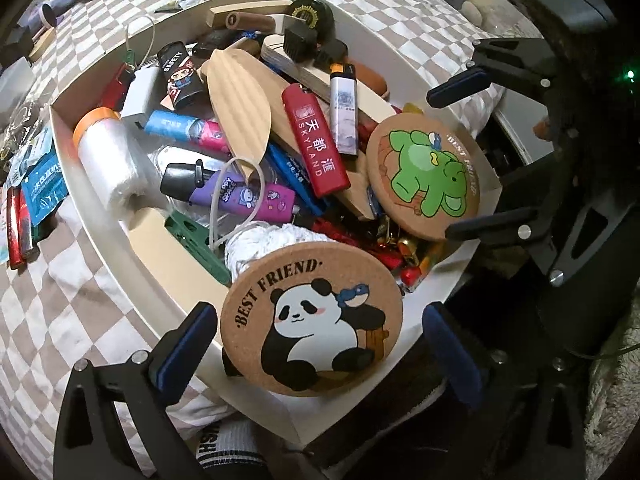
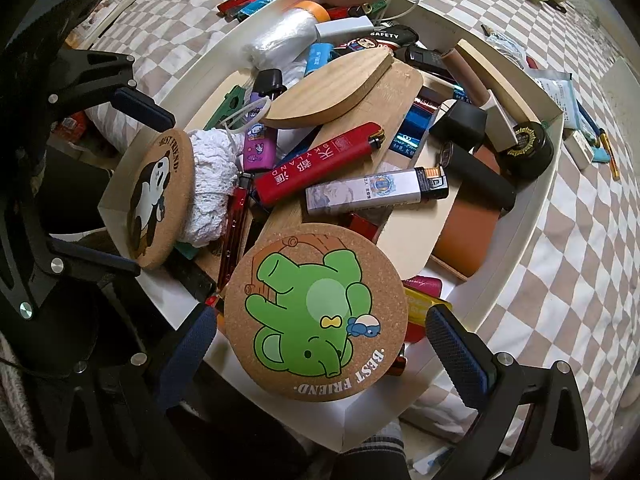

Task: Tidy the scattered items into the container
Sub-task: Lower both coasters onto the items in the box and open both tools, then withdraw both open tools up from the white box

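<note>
Both cork coasters lay on the heap inside the white container (image 1: 100, 216). Panda coaster (image 1: 312, 318) sat at the lower centre of the left wrist view, leaning on the near rim, framed by the left gripper (image 1: 320, 336) with jaws wide apart and neither pad touching the cork edge. Elephant coaster (image 2: 316, 316) sat at the lower centre of the right wrist view, between the right gripper (image 2: 320, 336) fingers, also spread with gaps on both sides. Judged as the release step, with both coasters apparently set free.

Best done by lifting each gripper straight up, keeping jaws spread so no pad catches a coaster edge. Panda coaster looked likely to tip over the rim if nudged outward. Red lighter (image 1: 316, 142) and wooden leaf board (image 1: 240, 108) lay loosely stacked mid-pile. More items waited on the checked cloth (image 1: 60, 320), left edge.
</note>
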Action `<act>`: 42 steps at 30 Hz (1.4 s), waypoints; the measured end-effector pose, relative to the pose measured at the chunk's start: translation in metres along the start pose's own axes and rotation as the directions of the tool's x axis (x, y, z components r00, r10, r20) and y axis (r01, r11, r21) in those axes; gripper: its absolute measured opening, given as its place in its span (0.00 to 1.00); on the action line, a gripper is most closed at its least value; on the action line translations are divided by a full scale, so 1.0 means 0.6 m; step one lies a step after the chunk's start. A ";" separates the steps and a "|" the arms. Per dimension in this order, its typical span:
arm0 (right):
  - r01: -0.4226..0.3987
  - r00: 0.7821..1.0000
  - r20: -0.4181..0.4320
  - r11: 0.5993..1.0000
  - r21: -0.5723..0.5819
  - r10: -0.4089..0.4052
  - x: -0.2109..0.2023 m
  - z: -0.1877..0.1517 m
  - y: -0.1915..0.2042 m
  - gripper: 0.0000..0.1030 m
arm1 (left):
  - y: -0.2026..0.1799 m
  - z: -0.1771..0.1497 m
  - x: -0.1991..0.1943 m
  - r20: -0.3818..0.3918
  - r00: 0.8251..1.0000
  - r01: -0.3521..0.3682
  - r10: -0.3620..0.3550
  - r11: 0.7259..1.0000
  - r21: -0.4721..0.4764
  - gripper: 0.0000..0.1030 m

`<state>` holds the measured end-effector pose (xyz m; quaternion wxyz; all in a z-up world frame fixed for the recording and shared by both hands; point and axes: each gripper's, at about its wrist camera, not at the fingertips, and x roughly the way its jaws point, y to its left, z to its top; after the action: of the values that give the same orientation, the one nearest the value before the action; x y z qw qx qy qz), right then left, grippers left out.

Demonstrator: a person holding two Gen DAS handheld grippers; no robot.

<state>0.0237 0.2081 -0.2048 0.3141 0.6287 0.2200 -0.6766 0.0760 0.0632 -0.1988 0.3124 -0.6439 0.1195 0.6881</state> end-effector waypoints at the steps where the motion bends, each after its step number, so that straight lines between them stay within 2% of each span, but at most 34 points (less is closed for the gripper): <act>1: 0.001 1.000 -0.001 1.000 0.000 -0.001 0.001 0.001 0.004 1.00 | 0.000 0.000 -0.001 -0.005 1.000 0.004 -0.004 1.000 -0.001 1.00; 9: 0.000 1.000 -0.005 1.000 -0.001 0.000 0.001 0.013 0.002 1.00 | 0.004 -0.022 -0.007 -0.024 1.000 -0.003 0.003 1.000 -0.009 1.00; 11: 0.002 1.000 -0.005 1.000 -0.002 -0.002 0.001 0.014 0.004 1.00 | -0.011 0.013 0.023 -0.023 1.000 -0.017 0.017 1.000 -0.007 1.00; 14: 0.006 1.000 0.001 1.000 -0.007 -0.006 -0.002 0.021 0.003 1.00 | -0.005 0.014 0.018 -0.006 0.998 -0.066 0.066 0.998 -0.002 1.00; 18: 0.006 1.000 0.022 1.000 0.005 -0.006 -0.010 0.032 -0.003 1.00 | 0.002 0.017 0.007 0.017 0.998 -0.062 0.062 0.998 -0.021 0.99; 22: 0.003 0.997 0.077 1.000 0.012 -0.004 -0.041 0.002 0.003 1.00 | 0.008 0.021 -0.011 0.052 0.997 -0.061 0.063 0.997 -0.036 0.99; 23: 0.003 0.996 0.094 1.000 0.016 -0.005 -0.054 -0.038 -0.003 1.00 | 0.006 0.032 -0.009 0.058 0.996 -0.060 0.063 0.997 -0.042 0.98; 24: 0.007 0.993 0.120 1.000 0.021 -0.010 -0.071 -0.050 -0.016 1.00 | 0.006 0.038 -0.011 0.067 0.996 -0.062 0.065 0.997 -0.047 0.98; 26: 0.023 0.987 0.160 0.999 0.030 -0.027 -0.080 -0.055 -0.021 1.00 | 0.010 0.040 -0.026 0.092 0.993 -0.075 0.079 0.996 -0.050 0.98; 28: 0.050 0.977 0.204 0.998 0.042 -0.057 -0.088 -0.045 0.009 1.00 | 0.015 0.040 -0.045 0.125 0.988 -0.089 0.094 0.995 -0.046 0.98; 31: 0.064 0.959 0.271 0.996 0.063 -0.079 -0.139 -0.041 -0.022 1.00 | 0.010 0.068 -0.057 0.181 0.977 -0.109 0.116 0.993 -0.047 0.98; 36: 0.118 0.906 0.399 0.989 0.085 -0.142 -0.174 -0.007 -0.011 1.00 | 0.014 0.085 -0.103 0.274 0.948 -0.149 0.162 0.987 -0.066 0.98; 42: 0.109 0.865 0.477 0.986 0.122 -0.155 -0.223 0.000 -0.027 1.00 | 0.014 0.097 -0.151 0.350 0.918 -0.167 0.184 0.983 -0.077 0.98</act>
<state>0.0142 0.2392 -0.0742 0.2831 0.4361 0.1455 -0.8417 0.0217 0.0644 -0.1057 0.2510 -0.5024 0.1023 0.8211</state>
